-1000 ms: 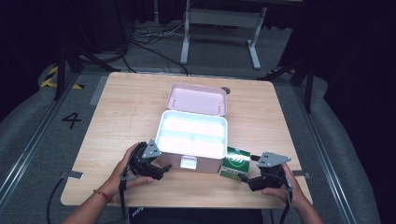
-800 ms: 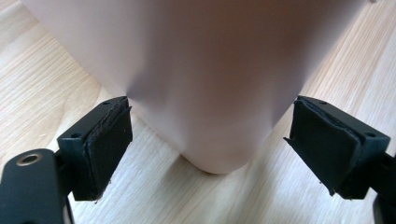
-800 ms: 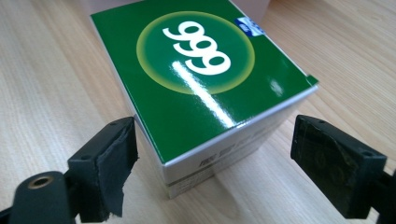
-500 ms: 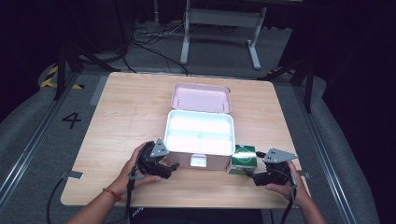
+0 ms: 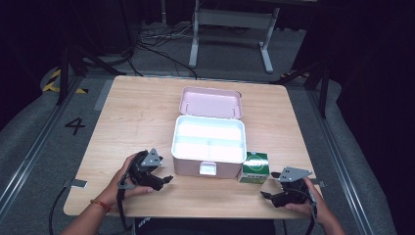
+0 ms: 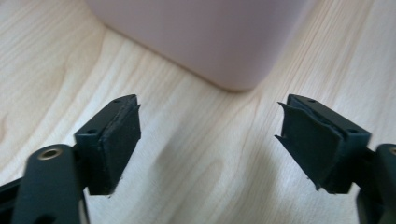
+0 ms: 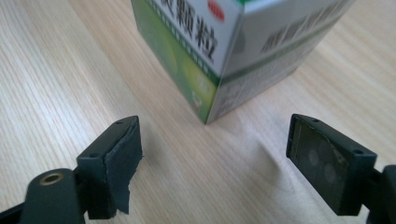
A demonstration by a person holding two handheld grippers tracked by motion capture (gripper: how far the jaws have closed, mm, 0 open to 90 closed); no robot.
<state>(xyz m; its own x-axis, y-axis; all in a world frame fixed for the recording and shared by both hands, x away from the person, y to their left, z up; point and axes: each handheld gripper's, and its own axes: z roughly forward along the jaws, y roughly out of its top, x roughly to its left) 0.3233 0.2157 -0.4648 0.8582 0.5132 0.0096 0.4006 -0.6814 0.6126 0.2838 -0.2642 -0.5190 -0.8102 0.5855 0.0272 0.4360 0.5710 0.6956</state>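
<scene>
Both hands low on table (image 5: 147, 117) | left hand-held gripper (image 5: 164, 179) jaws apart | right hand-held gripper (image 5: 266, 195) likewise

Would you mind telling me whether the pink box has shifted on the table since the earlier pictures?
Yes. The pink box has slid right and nearer the table's front edge, now against the green carton.

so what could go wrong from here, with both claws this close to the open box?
1. The right claw faces a corner edge of the green carton, not a flat side; closing now may twist or tip it.
2. The carton stands tight against the pink box, so a push could shove the box.
3. The left claw, open, points at the box's corner and could nudge it.
</scene>
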